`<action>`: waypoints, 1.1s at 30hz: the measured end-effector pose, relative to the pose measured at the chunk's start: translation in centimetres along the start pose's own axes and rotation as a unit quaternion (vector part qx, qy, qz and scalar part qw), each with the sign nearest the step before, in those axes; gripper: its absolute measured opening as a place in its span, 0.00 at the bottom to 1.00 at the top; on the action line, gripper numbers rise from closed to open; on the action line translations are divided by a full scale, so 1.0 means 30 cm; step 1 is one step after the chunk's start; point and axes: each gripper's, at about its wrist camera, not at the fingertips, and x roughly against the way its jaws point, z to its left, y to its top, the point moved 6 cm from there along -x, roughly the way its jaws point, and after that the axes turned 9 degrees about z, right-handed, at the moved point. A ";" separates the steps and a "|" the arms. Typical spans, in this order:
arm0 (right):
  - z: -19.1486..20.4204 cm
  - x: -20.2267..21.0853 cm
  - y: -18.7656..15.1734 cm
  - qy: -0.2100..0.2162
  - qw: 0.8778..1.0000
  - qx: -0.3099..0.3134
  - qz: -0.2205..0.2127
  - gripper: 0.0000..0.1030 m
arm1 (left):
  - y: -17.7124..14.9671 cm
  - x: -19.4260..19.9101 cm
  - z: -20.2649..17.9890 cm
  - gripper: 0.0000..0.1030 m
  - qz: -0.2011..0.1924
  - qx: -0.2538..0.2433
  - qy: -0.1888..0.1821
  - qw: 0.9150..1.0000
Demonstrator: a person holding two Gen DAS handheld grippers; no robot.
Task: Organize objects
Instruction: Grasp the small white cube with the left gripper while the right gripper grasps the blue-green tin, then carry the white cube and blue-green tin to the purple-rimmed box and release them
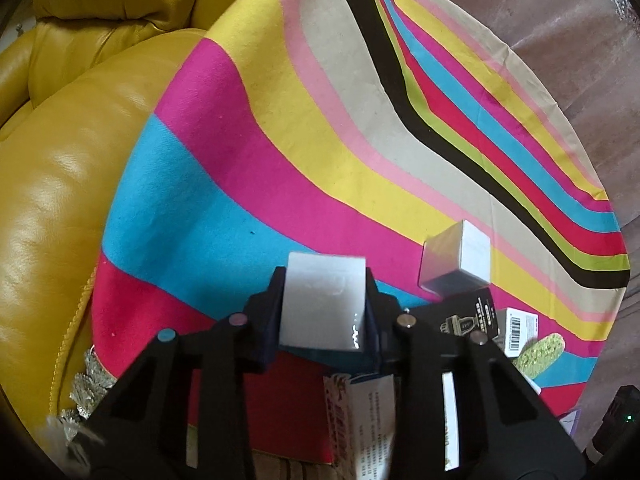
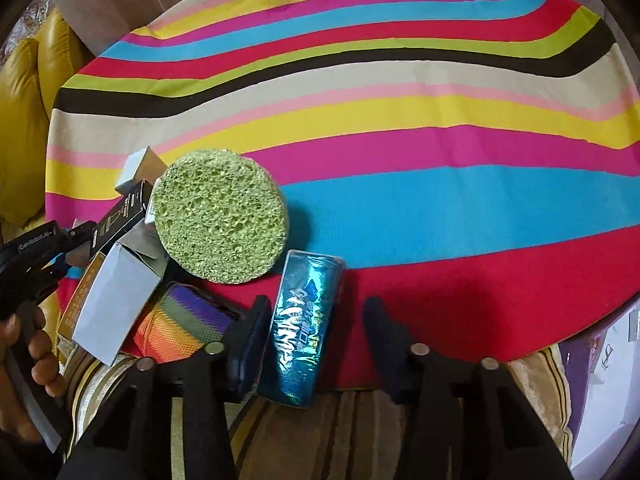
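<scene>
My left gripper (image 1: 325, 296) is shut on a plain white box (image 1: 322, 300) and holds it above the striped cloth (image 1: 248, 184). The same box (image 2: 116, 300) and left gripper (image 2: 76, 246) show at the left of the right wrist view. My right gripper (image 2: 316, 316) is open, its fingers on either side of a shiny blue box (image 2: 304, 328) lying on the red stripe, nearer the left finger. A round green sponge (image 2: 220, 216) leans on a small pile with a black box (image 2: 120, 216), a silver cube box (image 2: 140, 168) and a rainbow striped pouch (image 2: 184, 324).
The round table has a striped cloth (image 2: 400, 152). A yellow leather sofa (image 1: 60, 160) lies along its left side. A striped cushion (image 2: 340, 432) lies at the near edge. A purple and white package (image 2: 600, 360) sits at the right.
</scene>
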 end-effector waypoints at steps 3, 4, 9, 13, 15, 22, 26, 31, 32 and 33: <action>-0.010 0.006 -0.006 -0.001 1.000 -0.004 -0.002 0.32 | 0.002 0.018 0.004 0.38 -0.009 -0.001 0.001 1.000; -0.010 0.007 -0.008 0.000 1.000 -0.004 -0.002 0.30 | 0.000 0.028 0.006 0.38 -0.013 -0.001 0.002 1.000; -0.010 0.023 -0.029 0.007 1.000 0.004 -0.008 0.30 | -0.028 0.095 0.009 0.37 -0.038 -0.004 -0.002 0.999; -0.001 0.058 -0.050 0.008 1.000 0.007 -0.024 0.30 | -0.059 0.152 -0.007 0.37 -0.058 -0.008 -0.012 0.998; -0.011 0.073 -0.058 0.009 0.999 0.008 -0.029 0.30 | -0.090 0.185 -0.027 0.37 -0.068 -0.017 -0.018 0.997; -0.012 0.117 -0.074 0.014 0.999 0.011 -0.048 0.30 | -0.209 0.269 -0.121 0.37 -0.088 -0.060 -0.021 0.994; -0.018 0.149 -0.095 0.015 0.998 0.011 -0.057 0.30 | -0.251 0.302 -0.170 0.37 -0.096 -0.083 -0.022 0.992; -0.033 0.184 -0.115 0.018 0.998 0.007 -0.068 0.30 | -0.301 0.310 -0.221 0.37 -0.087 -0.102 -0.028 0.990; -0.040 0.194 -0.121 0.019 0.997 0.006 -0.070 0.30 | -0.311 0.312 -0.235 0.37 -0.086 -0.107 -0.030 0.990; -0.045 0.203 -0.125 0.020 0.997 0.005 -0.072 0.29 | -0.323 0.313 -0.252 0.37 -0.084 -0.113 -0.032 0.989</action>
